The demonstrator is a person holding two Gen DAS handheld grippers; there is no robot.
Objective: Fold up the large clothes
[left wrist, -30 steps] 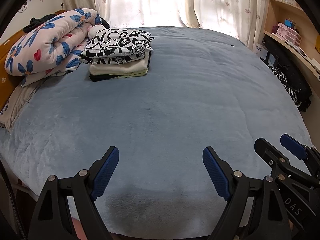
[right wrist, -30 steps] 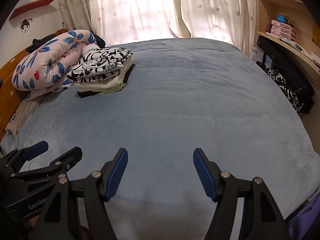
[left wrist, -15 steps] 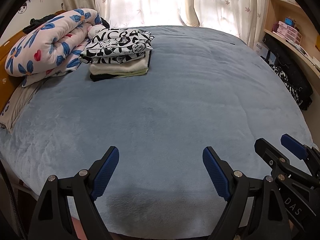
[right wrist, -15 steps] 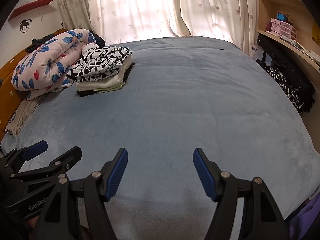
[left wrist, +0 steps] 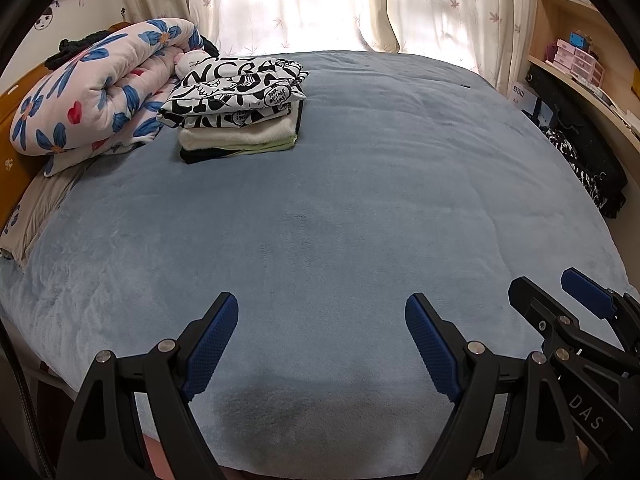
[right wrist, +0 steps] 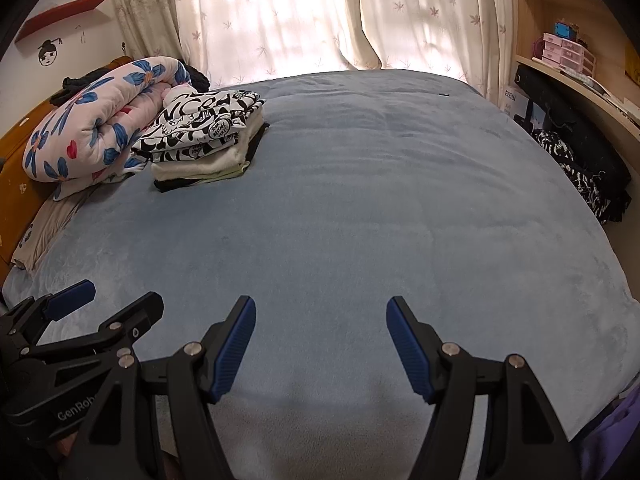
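Blue bed (left wrist: 360, 184), one clothes stack (left wrist: 236, 112).

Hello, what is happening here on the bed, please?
A person holds two tongs over a blue blanket on the bed. The left tongs and the right tongs are both open and hold nothing. A stack of folded clothes lies beside a rolled floral quilt. No unfolded garment lies on the blanket.
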